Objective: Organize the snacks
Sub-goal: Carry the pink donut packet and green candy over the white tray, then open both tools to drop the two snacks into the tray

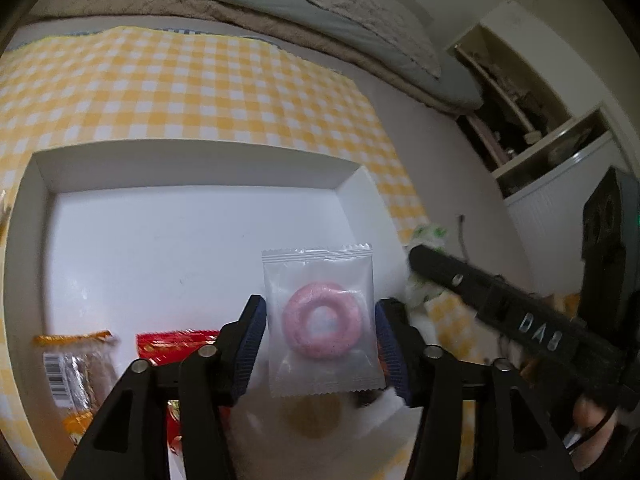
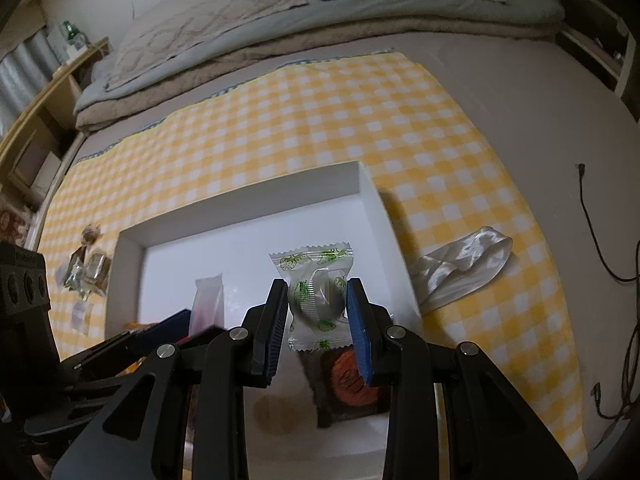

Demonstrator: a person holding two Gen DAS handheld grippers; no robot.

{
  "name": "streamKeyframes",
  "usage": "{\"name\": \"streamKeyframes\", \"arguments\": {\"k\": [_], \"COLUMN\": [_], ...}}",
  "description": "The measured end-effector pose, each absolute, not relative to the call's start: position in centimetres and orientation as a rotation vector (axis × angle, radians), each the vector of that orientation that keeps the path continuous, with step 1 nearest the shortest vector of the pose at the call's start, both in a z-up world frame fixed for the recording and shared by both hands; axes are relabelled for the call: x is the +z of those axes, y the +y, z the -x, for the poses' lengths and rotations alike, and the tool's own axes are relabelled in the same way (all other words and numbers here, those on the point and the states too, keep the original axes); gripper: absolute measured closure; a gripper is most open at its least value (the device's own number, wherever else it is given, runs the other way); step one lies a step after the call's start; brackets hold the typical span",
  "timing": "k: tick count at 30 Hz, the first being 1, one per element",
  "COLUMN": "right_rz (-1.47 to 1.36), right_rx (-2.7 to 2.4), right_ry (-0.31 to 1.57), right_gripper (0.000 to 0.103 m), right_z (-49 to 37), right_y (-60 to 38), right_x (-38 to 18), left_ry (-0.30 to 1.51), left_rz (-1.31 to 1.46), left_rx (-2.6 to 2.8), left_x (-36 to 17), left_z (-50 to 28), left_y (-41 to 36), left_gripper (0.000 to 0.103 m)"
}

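My left tool (image 1: 320, 328) is clenched on a clear packet holding a pink ring-shaped sweet (image 1: 322, 326), one blue pad pressing each side edge. The packet stands upright between the pads, its long axis running away from me, its crimped top edge farthest out. Directly below and ahead of this tool lies the white box (image 1: 192, 152), open-topped; the packet hangs over its near right part. Low to the left of the tool, on the box floor, rest a red wrapper (image 1: 176, 342) and, farther left, an orange-trimmed bar with a barcode (image 1: 74, 372).

My right tool (image 2: 318, 312) is clenched on a clear wrapper printed with green strawberries (image 2: 316, 292), a round lump inside, its twisted ends pointing away from and toward me. It too hangs over the box, close to the right wall. Beneath it sits a dark packet with an orange print (image 2: 348, 384). To its left the other tool appears, edge-on.

Both snacks are already above the box, so I judge the coming move is straight down; neither hand seems clearly nearer. Beyond the box spreads a yellow checked cloth (image 2: 320, 120), with a crumpled white wrapper (image 2: 464, 268) to the right and small loose snacks (image 2: 86, 268) to the left.
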State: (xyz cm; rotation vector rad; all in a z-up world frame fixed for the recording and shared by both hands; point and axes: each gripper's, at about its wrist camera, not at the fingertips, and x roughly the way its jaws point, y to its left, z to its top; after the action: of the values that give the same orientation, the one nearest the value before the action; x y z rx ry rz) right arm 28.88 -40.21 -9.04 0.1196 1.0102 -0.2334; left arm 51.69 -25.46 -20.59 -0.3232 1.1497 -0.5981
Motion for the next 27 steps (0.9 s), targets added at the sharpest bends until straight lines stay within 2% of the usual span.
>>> {"name": "streamKeyframes", "arguments": {"k": [3,12,17,21,27], "right_rz": [-0.124,-0.121,-0.120,-0.112,-0.098], "right_rx": [-0.242,-0.243,-0.246,-0.248,-0.247], "right_ry": [1.012,1.066,1.050,1.048,1.059], "right_gripper": [0.073,0.072,0.070,0.055,0.048], "right_z": [-29.9,-32.1,-32.4,-32.2,-31.4], "right_y": [-41.4,-42.6,-42.6,-42.4,-42.3], "right_x": [-9.5,-11.2,-11.3,-11.3,-11.1], "left_ry": [1.138,1.099,1.088,1.091,1.083], "left_rz": [0.244,0.077,0.011,-0.016,-0.019], "left_rx": [-0.589,-0.579,-0.572,-0.560,-0.546], "left_x": [-20.9,-20.6,-20.2,-20.2,-19.3], "left_z": [-52.0,-52.4,-50.6,-49.8,-48.7], "left_y": [-26.3,-28.6,-29.2,-29.2,-27.9], "left_gripper": [0.023,0.002,0.000,0.000,0.000]}}
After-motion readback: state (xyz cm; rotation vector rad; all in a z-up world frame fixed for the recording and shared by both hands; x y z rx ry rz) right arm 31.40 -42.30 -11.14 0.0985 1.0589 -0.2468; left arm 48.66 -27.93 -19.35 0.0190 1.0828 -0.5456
